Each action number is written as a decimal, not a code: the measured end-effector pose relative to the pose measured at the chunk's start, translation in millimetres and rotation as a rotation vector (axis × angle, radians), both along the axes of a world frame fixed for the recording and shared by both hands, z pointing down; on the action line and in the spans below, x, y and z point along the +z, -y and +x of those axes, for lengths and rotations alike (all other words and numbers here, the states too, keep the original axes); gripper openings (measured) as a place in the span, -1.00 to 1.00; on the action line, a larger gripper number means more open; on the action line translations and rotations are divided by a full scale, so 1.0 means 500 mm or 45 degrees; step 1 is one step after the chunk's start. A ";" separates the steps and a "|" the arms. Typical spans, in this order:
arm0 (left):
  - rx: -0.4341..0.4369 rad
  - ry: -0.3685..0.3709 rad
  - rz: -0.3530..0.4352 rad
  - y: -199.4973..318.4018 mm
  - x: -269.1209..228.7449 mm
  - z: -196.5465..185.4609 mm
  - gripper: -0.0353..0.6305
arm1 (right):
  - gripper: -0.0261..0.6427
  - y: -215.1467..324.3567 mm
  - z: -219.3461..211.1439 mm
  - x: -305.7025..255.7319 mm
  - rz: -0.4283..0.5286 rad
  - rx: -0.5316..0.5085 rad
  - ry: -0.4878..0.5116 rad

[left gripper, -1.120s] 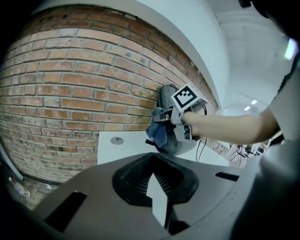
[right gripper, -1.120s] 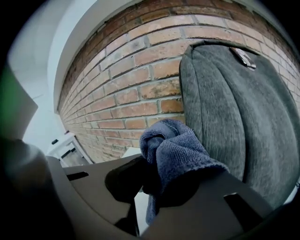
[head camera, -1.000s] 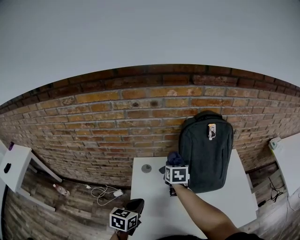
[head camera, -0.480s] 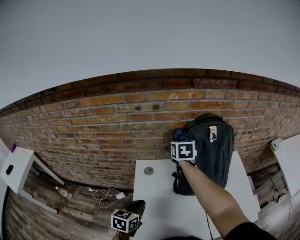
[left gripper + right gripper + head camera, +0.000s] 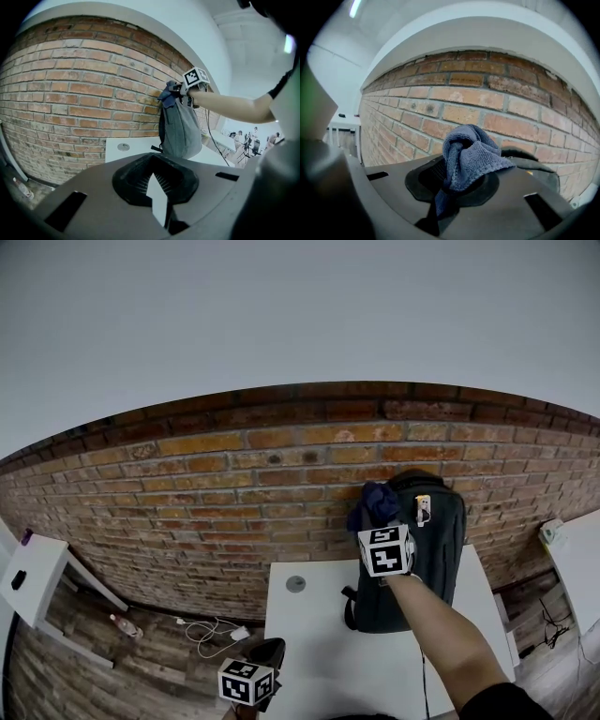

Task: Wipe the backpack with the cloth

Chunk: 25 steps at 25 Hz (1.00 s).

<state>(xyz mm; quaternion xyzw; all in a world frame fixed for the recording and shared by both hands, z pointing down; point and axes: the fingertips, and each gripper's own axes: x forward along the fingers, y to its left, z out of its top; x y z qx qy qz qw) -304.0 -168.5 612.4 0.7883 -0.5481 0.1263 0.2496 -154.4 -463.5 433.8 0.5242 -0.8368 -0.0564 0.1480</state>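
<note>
A dark grey backpack (image 5: 427, 563) stands upright on the white table (image 5: 309, 643), leaning on the brick wall. My right gripper (image 5: 377, 523) is shut on a bunched blue cloth (image 5: 375, 504) and holds it against the backpack's upper left corner. In the right gripper view the cloth (image 5: 468, 157) bulges out of the jaws, with the backpack's top (image 5: 534, 164) just behind it. The left gripper view shows the backpack (image 5: 180, 129), the cloth (image 5: 168, 96) and the arm from the side. My left gripper (image 5: 270, 652) hangs low at the table's near left corner, shut and holding nothing.
A small round grey disc (image 5: 295, 583) lies on the table left of the backpack. A small tag (image 5: 424, 508) hangs on the backpack's front. A white side table (image 5: 28, 577) stands at far left. Cables (image 5: 202, 624) and a bottle (image 5: 120, 621) lie on the floor.
My right gripper has carried the cloth up and to the right, from the backpack's lower left side to its top left corner. The left gripper has stayed in place.
</note>
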 end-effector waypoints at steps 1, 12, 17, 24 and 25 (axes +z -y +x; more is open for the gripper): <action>0.005 0.002 -0.002 0.001 -0.001 0.002 -0.91 | -0.75 -0.004 0.017 -0.009 0.030 0.012 -0.005; -0.021 0.014 0.047 0.046 -0.054 0.023 -0.91 | -0.75 -0.069 0.262 -0.075 0.239 0.138 0.073; -0.027 0.037 0.110 0.072 -0.096 0.061 -0.91 | -0.75 -0.111 0.358 -0.066 0.242 0.171 0.097; -0.003 0.091 0.263 0.127 -0.182 0.172 -0.91 | -0.75 -0.178 0.476 -0.001 0.164 0.183 0.128; 0.005 0.099 0.278 0.134 -0.190 0.192 -0.91 | -0.75 -0.189 0.489 0.009 0.151 0.177 0.130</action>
